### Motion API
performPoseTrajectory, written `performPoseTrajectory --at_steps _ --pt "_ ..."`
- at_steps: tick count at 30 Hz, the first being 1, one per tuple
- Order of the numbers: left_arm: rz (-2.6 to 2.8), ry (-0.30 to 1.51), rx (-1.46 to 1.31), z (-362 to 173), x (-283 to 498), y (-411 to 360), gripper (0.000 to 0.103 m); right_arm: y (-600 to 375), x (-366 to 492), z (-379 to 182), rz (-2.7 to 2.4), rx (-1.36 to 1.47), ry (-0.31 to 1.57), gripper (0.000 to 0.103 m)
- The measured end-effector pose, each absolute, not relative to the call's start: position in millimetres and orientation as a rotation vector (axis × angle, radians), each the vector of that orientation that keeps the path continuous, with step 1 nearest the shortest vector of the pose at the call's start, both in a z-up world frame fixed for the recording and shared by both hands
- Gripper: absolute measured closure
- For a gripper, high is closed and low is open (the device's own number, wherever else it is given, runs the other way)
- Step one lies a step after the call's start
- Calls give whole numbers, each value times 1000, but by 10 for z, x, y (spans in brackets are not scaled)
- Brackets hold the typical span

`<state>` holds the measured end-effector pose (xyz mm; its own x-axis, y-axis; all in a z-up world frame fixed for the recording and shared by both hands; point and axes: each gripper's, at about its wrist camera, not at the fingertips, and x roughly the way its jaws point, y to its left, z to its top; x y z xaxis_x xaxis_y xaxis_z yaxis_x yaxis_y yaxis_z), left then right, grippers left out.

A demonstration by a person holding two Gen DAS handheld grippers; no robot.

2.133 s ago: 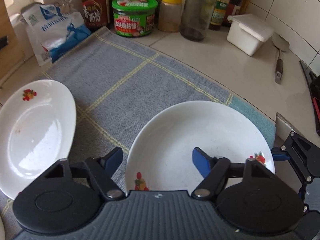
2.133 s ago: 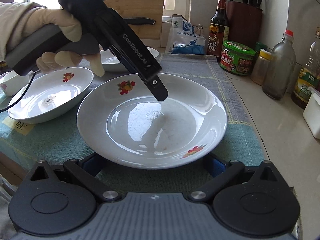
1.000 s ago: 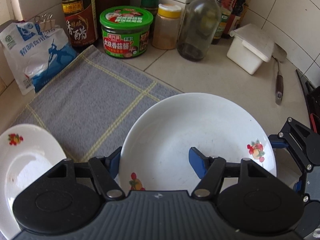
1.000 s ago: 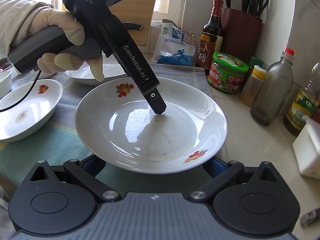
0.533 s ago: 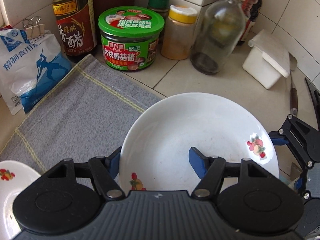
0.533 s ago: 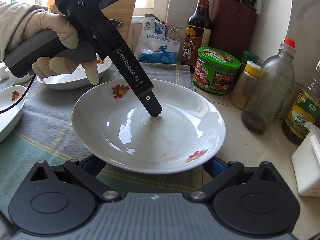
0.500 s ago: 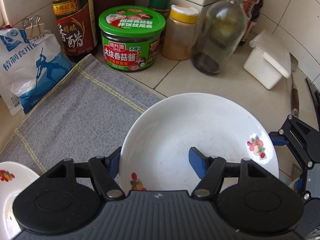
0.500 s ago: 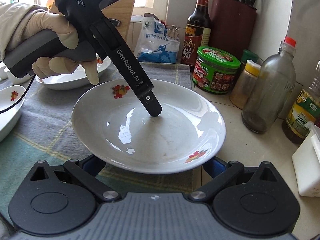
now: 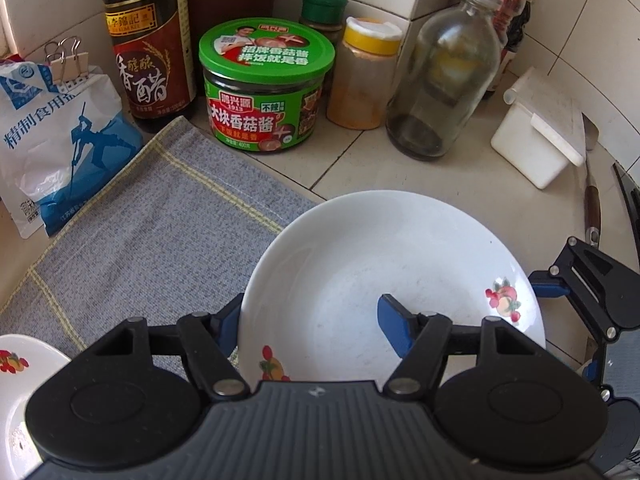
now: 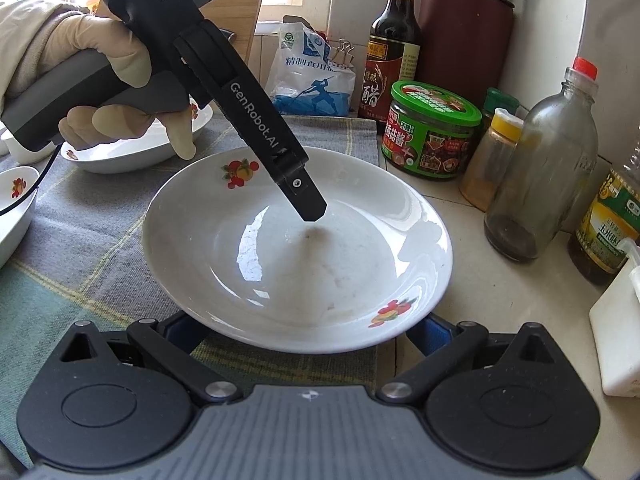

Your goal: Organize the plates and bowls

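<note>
I had the left hand-held gripper (image 9: 310, 322) clamped on the plate (image 9: 384, 272) rim, plate at the cloth's (image 9: 160, 220) edge near the tabletop's back. Right hand-held gripper (image 10: 304, 328) cradled underneath; grip unclear. Lower level, avoid jars (image 9: 266, 84).

- Your left claw (image 9: 310, 320) grips the near rim of the white plate (image 9: 360, 264): one blue finger (image 9: 394, 330) inside, the other under the rim's left edge.
- The plate overlaps the grey cloth (image 9: 160, 232) and the tiled counter (image 9: 472, 176).
- Beyond stand a green-lidded jar (image 9: 266, 84) and a glass bottle (image 9: 444, 76).
</note>
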<state>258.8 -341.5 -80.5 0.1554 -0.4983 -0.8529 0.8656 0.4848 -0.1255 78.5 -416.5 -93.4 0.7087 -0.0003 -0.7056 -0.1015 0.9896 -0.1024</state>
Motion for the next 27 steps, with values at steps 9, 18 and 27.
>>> performPoseTrajectory --at_steps 9,18,27 --pt "-981 906 417 -538 2434 -3241 31 -4142 733 -903 48 -91 801 0" --pt "-948 741 344 -85 1866 -2651 11 -3971 546 -737 -29 -19 789 0" --pt "-891 629 272 64 1190 -1901 3 -3541 313 -644 -29 -27 804 0"
